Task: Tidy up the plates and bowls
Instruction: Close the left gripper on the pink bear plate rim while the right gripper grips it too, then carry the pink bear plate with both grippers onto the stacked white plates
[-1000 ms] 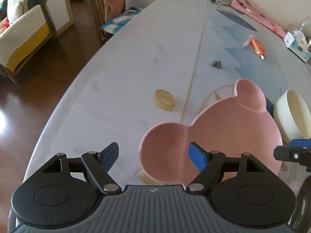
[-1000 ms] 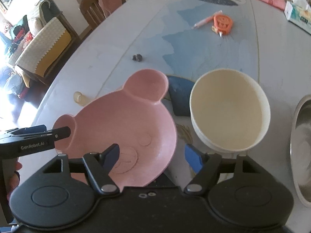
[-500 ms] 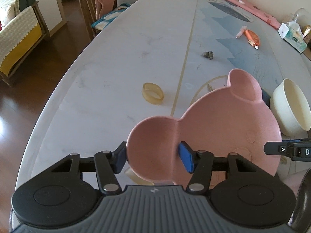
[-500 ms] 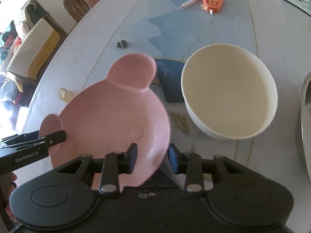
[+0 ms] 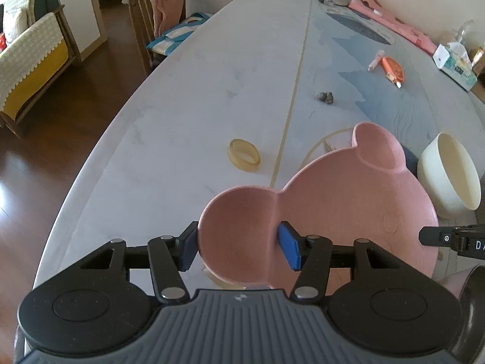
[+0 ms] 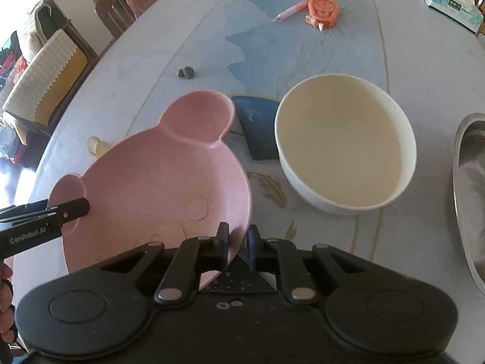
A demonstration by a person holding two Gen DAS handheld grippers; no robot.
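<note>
One pink bear-shaped plate (image 6: pixel 157 188) with two round ears lies tilted on the desk (image 5: pixel 188 97), held from both sides. The left gripper (image 5: pixel 239 247) has been closing and now clamps the plate's near ear, one blue pad outside the rim and the other inside the hollow. The right gripper (image 6: pixel 238 244) has just been closing too, and its narrow jaws pinch the plate's rim on the opposite side. One cream bowl (image 6: pixel 345 148) stands upright just beside the plate, with a dark blue patch of the desk's pattern (image 6: pixel 257 127) between them. Further off lie one yellowish ring (image 5: pixel 245 155), one orange tape measure (image 6: pixel 322 10) beside a pink pen (image 6: pixel 291 10), one small dark lump (image 6: pixel 186 72) and one tissue box (image 6: pixel 453 0). A metal basin's (image 6: pixel 468 188) rim shows at the right edge. The left gripper's side reads "GenRobot.AI".
</note>
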